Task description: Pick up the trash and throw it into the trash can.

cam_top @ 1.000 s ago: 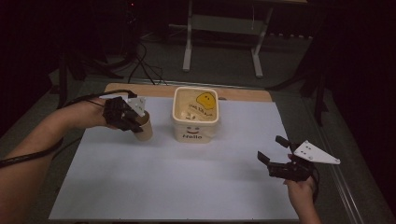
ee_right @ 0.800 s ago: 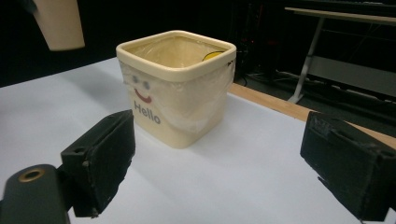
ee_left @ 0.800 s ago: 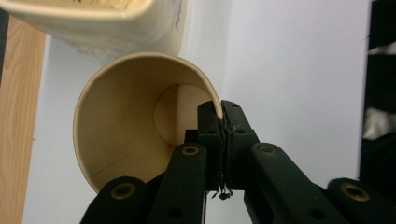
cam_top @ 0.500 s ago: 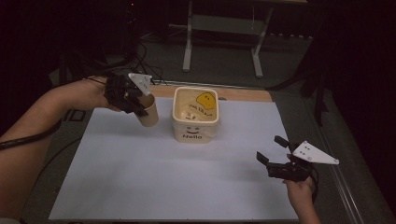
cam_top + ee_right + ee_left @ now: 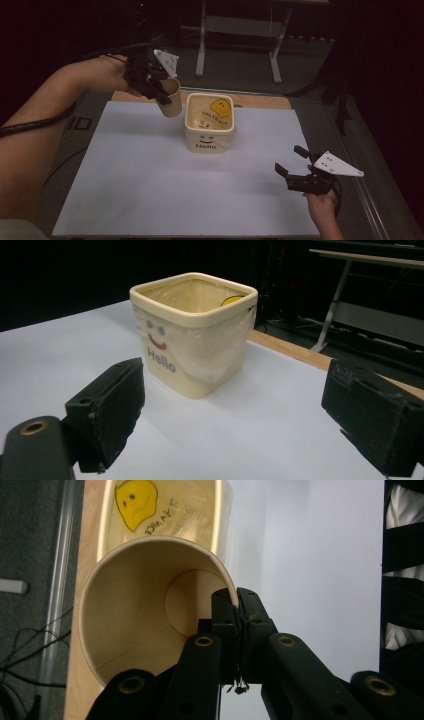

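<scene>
While the left gripper (image 5: 161,92) pinches the rim wall of a tan paper cup (image 5: 171,98), one jaw inside and one outside, it hangs lifted at ten o'clock of the cream square plastic tub printed "Hello" (image 5: 209,122), mouth tipped tubward, likely for pouring or dropping in. Its inside looks bare. At four o'clock, the right gripper (image 5: 294,170) waits spread and empty, low over the white table sheet (image 5: 150,185).

A wooden table (image 5: 260,101) is carrying a white sheet (image 5: 150,185) covering most of its top; a cream bin (image 5: 209,131) printed "Hello" is standing on the sheet.
</scene>
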`<state>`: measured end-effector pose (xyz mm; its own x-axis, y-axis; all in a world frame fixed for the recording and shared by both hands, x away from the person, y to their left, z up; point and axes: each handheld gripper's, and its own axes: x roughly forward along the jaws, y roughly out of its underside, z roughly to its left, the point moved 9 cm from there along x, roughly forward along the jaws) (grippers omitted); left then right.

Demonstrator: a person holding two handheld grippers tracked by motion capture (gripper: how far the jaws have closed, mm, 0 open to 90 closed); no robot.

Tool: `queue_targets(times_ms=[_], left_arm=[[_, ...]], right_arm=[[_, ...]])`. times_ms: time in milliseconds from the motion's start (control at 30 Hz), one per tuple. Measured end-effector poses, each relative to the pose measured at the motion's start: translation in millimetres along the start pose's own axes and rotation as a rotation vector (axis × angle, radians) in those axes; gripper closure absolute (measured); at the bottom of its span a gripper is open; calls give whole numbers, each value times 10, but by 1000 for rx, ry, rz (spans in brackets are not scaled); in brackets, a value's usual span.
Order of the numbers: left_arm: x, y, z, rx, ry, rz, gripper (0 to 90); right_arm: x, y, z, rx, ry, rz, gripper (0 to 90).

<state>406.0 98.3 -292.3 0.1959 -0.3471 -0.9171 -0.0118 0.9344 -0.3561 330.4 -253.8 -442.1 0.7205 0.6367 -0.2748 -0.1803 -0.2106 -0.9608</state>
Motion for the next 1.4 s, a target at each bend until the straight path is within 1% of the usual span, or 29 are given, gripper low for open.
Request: queue_targets(times_ms=[67,133,200,300,367,500,533,567,600,633,700,733,833,933,967,1000,1033,1100,1133,1233,1400], left_arm=[[-31,-69,35,10,-7,9,889],[-61,-152,65,11,-1,3,889],[-80,-224,97,18,-5,10,888],[-86,-327,126,33,-3,11,889],[-83,-386,140,45,-2,13,889],[-71,-491,180,53,0,25,889],[-69,-519,191,54,0,22,889],[-64,-542,204,53,3,25,889],[-59,-559,221,60,-3,33,889],[-54,-581,233,55,0,35,889],[-44,-625,261,58,-3,37,889],[-39,-647,272,53,3,38,889],[-13,-708,302,61,2,49,888],[6,-755,318,56,4,57,888],[38,-805,328,61,9,66,888],[55,-821,332,61,12,69,888],[71,-835,340,69,12,75,888],[107,-860,352,64,19,79,888],[130,-864,362,69,16,85,888],[201,-859,402,68,15,106,888],[288,-852,458,65,15,113,888]], right_arm=[[5,1,-3,-1,-2,0,100],[9,1,1,0,-5,0,101],[11,3,6,-2,-5,1,101],[9,8,8,-7,-8,1,101],[2,15,2,-5,-6,3,101],[-10,19,-6,-2,-5,2,101],[-11,21,-7,-3,-5,3,100],[-11,22,-5,-1,-5,2,100],[-11,23,-6,-1,-5,1,100],[-10,25,-8,0,-4,2,100],[-13,26,-10,0,-5,1,100],[-14,26,-11,1,-4,1,100],[-20,29,-16,4,-3,1,100],[-26,35,-22,1,-4,5,101],[-26,37,-23,5,-3,3,100],[-31,41,-28,4,-3,3,100],[-35,41,-28,3,-3,4,100],[-44,40,-31,3,-1,4,101],[-45,37,-31,4,0,-1,100],[-51,34,-36,2,1,-4,101],[-52,31,-28,0,0,-7,100]])
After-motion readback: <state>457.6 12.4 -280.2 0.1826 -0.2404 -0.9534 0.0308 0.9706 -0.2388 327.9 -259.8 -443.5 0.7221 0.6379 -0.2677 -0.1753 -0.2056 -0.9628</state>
